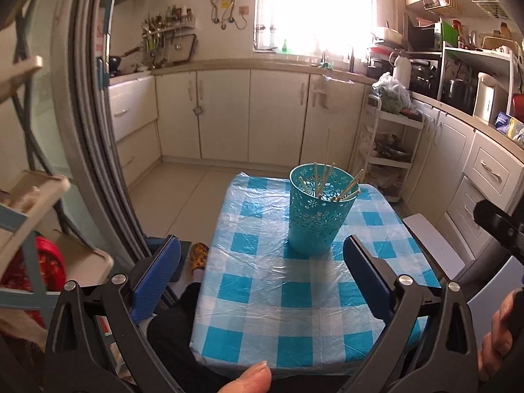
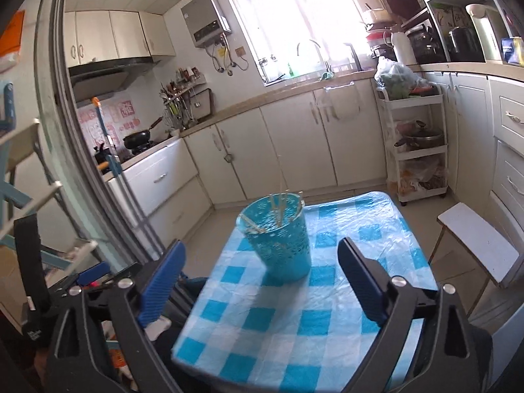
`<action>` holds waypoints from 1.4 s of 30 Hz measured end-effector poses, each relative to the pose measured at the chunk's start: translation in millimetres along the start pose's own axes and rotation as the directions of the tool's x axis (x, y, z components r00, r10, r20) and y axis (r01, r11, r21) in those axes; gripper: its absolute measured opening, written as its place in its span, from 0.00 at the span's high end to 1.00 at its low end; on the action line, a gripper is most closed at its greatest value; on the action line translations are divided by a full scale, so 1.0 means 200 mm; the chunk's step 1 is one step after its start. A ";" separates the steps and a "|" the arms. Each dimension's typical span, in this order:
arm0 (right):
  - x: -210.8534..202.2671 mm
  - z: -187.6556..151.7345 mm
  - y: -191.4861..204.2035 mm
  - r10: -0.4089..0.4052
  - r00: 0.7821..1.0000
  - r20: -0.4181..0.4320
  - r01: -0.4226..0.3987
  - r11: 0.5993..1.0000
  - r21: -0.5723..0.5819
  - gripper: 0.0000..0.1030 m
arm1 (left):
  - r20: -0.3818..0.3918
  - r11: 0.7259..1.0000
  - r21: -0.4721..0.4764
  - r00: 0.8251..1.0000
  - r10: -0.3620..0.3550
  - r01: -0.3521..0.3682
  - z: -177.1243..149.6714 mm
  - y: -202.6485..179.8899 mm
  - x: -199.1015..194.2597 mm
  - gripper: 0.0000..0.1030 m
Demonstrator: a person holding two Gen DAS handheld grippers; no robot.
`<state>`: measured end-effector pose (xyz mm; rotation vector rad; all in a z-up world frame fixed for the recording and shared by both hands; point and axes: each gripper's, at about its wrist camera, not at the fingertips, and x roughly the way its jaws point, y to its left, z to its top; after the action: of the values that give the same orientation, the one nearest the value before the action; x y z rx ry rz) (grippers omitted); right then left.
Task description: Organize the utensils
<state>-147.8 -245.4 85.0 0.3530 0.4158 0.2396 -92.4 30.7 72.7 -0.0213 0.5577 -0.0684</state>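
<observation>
A teal perforated utensil cup (image 1: 319,211) stands upright on a small table with a blue-and-white checked cover (image 1: 294,294). Several thin wooden chopsticks (image 1: 322,180) lean inside it. My left gripper (image 1: 262,255) is open and empty, held above the table's near half, short of the cup. In the right wrist view the same cup (image 2: 278,239) with its chopsticks (image 2: 280,211) stands on the table (image 2: 294,321). My right gripper (image 2: 260,255) is open and empty, just short of the cup.
A white stool (image 2: 481,242) stands right of the table. A white tiered cart (image 2: 416,137) is beyond it by the cabinets. A sliding door frame (image 1: 95,131) and folding racks (image 1: 36,229) are on the left. A slippered foot (image 1: 198,257) is left of the table.
</observation>
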 end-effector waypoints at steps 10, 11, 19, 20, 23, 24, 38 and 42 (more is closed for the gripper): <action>-0.32 -0.09 0.18 -0.029 1.000 0.013 0.029 1.000 -0.003 0.07 | -0.038 0.999 0.036 0.999 0.014 -0.012 -0.05 -0.05 -0.34 0.07; -0.35 -0.10 0.21 -0.033 0.999 0.018 0.033 0.999 -0.009 0.07 | -0.043 0.999 0.041 0.999 0.020 -0.018 -0.06 -0.05 -0.36 0.07; -0.54 -0.17 0.35 -0.040 0.996 0.084 0.045 0.997 -0.059 0.07 | -0.018 0.998 0.056 1.000 0.024 -0.023 -0.10 -0.05 -0.58 0.07; -0.56 -0.18 0.36 -0.041 0.995 0.094 0.047 0.997 -0.064 0.07 | -0.016 0.998 0.049 1.000 0.026 -0.025 -0.09 -0.04 -0.59 0.07; -0.60 -0.21 0.39 -0.041 0.992 0.117 0.051 0.995 -0.085 0.07 | -0.011 1.000 0.023 1.000 0.022 -0.022 -0.10 -0.02 -0.62 0.07; -0.60 -0.21 0.40 -0.043 0.992 0.122 0.054 0.995 -0.087 0.07 | -0.007 1.000 0.017 1.000 0.018 -0.018 -0.11 -0.01 -0.64 0.07; -0.66 -0.23 0.42 -0.036 0.989 0.141 0.048 0.995 -0.086 0.07 | 0.026 0.998 0.051 0.999 0.029 -0.030 -0.12 -0.04 -0.74 0.07; -0.67 -0.23 0.42 -0.035 0.989 0.142 0.048 0.995 -0.089 0.07 | 0.030 0.998 0.046 0.999 0.030 -0.032 -0.12 -0.03 -0.75 0.07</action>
<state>-299.1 -195.6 125.0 0.2687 0.2720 0.1913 -232.2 34.5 131.0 0.0315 0.5267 -0.0506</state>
